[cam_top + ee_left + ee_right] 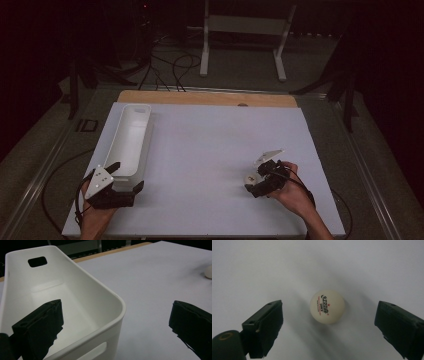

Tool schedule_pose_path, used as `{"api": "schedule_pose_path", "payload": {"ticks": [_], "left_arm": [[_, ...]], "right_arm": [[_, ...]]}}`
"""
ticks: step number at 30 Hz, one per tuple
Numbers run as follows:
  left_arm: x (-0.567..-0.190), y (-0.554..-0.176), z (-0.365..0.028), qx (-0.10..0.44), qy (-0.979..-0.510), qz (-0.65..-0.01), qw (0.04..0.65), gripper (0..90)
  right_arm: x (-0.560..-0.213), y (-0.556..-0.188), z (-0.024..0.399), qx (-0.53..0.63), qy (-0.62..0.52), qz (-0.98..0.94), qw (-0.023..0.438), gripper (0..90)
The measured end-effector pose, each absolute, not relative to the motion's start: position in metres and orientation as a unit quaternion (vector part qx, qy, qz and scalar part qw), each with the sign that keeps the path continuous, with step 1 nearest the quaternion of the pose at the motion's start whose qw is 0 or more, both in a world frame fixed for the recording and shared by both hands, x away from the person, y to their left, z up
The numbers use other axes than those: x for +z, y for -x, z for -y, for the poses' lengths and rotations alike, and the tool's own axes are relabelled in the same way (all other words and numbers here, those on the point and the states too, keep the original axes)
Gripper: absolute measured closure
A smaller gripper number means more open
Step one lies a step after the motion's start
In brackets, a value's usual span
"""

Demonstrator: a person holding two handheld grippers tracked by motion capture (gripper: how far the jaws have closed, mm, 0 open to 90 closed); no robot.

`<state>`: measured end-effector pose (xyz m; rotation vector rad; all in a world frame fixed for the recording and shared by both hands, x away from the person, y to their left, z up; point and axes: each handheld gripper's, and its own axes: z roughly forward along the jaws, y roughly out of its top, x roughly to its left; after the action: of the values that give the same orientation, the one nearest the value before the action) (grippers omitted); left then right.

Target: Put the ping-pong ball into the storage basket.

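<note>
While ball (327,306) is lying on white table (210,150), right gripper (328,327) is straddling it, jaws spread, untouching; left gripper (117,327) is gaping across near corner of white bin (82,297).

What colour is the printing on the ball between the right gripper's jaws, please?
Red and black printing on a cream-white ball, clearest in the right gripper view.

In the high view, the ball (249,178) is largely covered by the right gripper (256,183), and its print is too small to read. In the left gripper view, the white bin (75,297) is cut by the bottom edge, and the ball (208,271) by the right edge. The small red print on the ball (327,306) is blurred.
</note>
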<state>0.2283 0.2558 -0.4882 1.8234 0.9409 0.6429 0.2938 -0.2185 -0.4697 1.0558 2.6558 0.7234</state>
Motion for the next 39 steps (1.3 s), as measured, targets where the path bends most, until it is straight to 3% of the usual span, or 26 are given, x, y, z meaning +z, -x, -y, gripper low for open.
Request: {"api": "schedule_pose_path", "payload": {"ticks": [26, 39], "left_arm": [[-0.488, -0.228, -0.256, 0.264, -0.747, -0.385, 0.474, 0.1], [-0.489, -0.228, -0.255, 0.264, -0.748, -0.384, 0.473, 0.1]], "right_arm": [[-0.474, -0.305, 0.208, 0.216, -0.353, -0.906, 0.088, 13.4], [-0.479, -0.308, 0.205, 0.193, -0.351, -0.912, 0.084, 34.5]]}}
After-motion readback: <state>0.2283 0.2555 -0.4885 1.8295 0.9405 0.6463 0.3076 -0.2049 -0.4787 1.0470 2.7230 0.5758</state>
